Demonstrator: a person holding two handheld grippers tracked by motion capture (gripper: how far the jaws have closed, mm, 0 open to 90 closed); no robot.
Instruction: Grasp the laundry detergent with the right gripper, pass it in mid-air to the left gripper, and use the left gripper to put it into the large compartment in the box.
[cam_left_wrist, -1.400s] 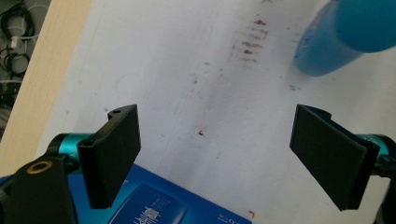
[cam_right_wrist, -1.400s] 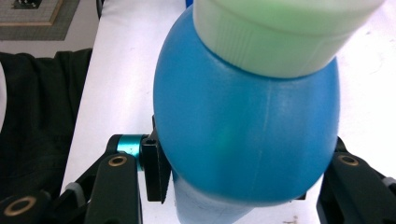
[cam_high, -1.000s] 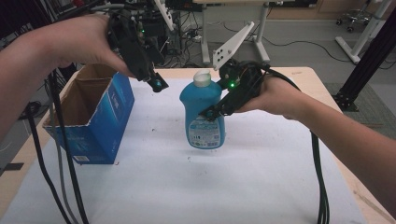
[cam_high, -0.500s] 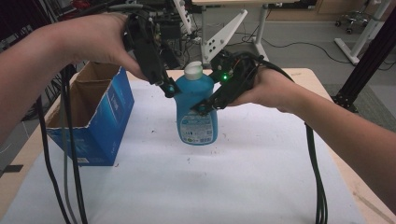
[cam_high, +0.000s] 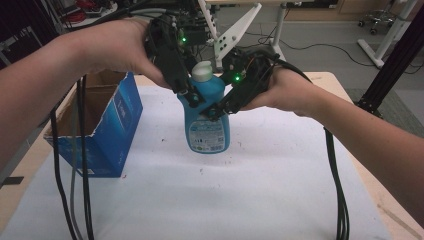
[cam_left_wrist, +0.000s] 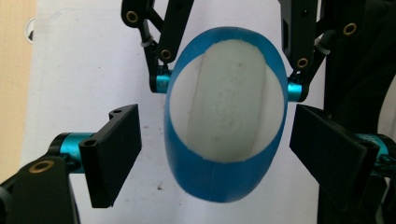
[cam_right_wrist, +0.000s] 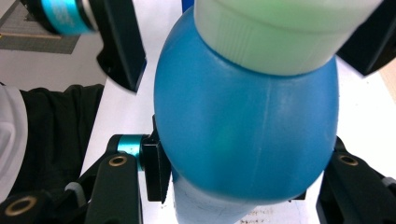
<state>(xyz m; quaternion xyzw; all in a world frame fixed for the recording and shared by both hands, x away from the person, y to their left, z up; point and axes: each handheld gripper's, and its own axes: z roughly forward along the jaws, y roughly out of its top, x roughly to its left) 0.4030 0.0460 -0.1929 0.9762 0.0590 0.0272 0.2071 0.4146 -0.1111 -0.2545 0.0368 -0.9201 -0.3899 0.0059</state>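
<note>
Item: one blue bottle (cam_high: 206, 117) with a pale cap (cam_high: 202, 71) and a printed label (cam_high: 204, 136), standing upright on the white-covered table (cam_high: 250, 190), near the middle and toward the far side. Right gripper (cam_high: 218, 109): held in the person's right hand (cam_high: 285, 92), reaching in from the right, its jaws pinched on the bottle's body below the shoulder; in the right gripper view the black pads (cam_right_wrist: 154, 170) pressed against both flanks of the blue body (cam_right_wrist: 243, 130), the cap (cam_right_wrist: 280, 32) rising above them. Left gripper (cam_high: 191, 96): held in the left hand (cam_high: 120, 50), coming down from the upper left over the bottle's top. Its jaws were spread; in the left gripper view the two pads (cam_left_wrist: 114, 151) stood either side of the cap (cam_left_wrist: 226, 107), each a little apart from it, touching nothing. Also present: one blue cardboard box (cam_high: 107, 130), open at the top, standing on the table to the left of the bottle and well apart from it. Black cables (cam_high: 85, 165) hung from the left gripper in front of the box; another bundle (cam_high: 336, 180) trailed from the right gripper.
</note>
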